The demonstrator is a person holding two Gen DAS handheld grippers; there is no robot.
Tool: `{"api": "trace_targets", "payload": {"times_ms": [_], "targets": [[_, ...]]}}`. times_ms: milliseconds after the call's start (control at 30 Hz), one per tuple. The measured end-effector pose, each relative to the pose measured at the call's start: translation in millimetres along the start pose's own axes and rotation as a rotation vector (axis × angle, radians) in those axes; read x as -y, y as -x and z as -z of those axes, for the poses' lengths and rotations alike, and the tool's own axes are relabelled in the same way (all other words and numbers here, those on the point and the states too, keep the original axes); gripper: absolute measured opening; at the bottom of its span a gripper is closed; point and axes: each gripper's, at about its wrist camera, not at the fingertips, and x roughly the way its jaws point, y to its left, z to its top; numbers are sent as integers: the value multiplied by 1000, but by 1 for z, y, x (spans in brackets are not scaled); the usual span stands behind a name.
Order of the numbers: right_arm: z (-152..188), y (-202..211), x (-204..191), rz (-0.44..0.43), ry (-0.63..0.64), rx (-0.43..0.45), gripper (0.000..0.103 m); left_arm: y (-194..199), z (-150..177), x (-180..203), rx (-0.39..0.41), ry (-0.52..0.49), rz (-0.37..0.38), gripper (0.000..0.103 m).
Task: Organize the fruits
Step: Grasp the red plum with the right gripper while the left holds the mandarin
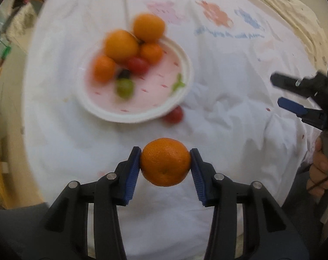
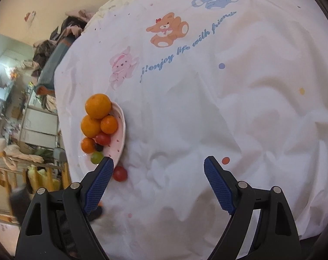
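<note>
Left gripper [image 1: 165,162]: we find it clamped on a mandarin [image 1: 165,161], both blue pads [image 1: 132,173] pressing the fruit's sides, the fruit held clear above the white sheet [image 1: 229,130]. No earlier view is on hand, so we record only this grip.

Right gripper [image 2: 157,184]: we find its jaws spread wide with nothing between them, only bare sheet below. From the left wrist view we see it at the right edge, a hand [image 1: 320,169] wrapped around its handle.

We note a white plate with a pink centre [image 1: 185,69] lying on the sheet beyond the held mandarin. On it we count four orange citrus fruits: two larger ones [image 1: 121,45] [image 1: 148,27] at the far side and two smaller ones [image 1: 104,68] [image 1: 151,52]. Among them sit a red cherry tomato [image 1: 138,65], a dark grape [image 1: 123,73] and a green grape [image 1: 124,87]. The left wrist view is blurred here; the right wrist view confirms the count.

One more cherry tomato [image 2: 120,173] lies on the sheet just outside the plate's near rim, beside the right gripper's left finger in its own view.

The sheet carries printed cartoon animals [image 2: 168,30] and blue lettering [image 2: 185,47].
</note>
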Motion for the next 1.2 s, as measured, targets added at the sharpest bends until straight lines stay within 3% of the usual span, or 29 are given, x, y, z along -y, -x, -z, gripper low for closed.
{"api": "trace_targets", "payload": {"times_ms": [167,300,500,733,900,1000,1200], "targets": [[10,-15,-22,50,116,0,88,32,-3,-41,102,79,-36,41],[24,-39,-46,101,257,-39,87,33,-2,-68,140,146,-43,41],[45,-80,-89,72,461,-140,71,29,-7,-113,126,312,14,41],[60,-117,-127,192,694,-169,59,30,-1,-133,129,367,12,41],[63,-133,-134,241,744,-183,46,32,3,-139,132,373,22,41],[63,-137,-136,215,745,-196,32,31,3,-139,130,373,29,41],[62,-126,-131,183,698,-210,31,31,1,-131,133,350,24,41]]}}
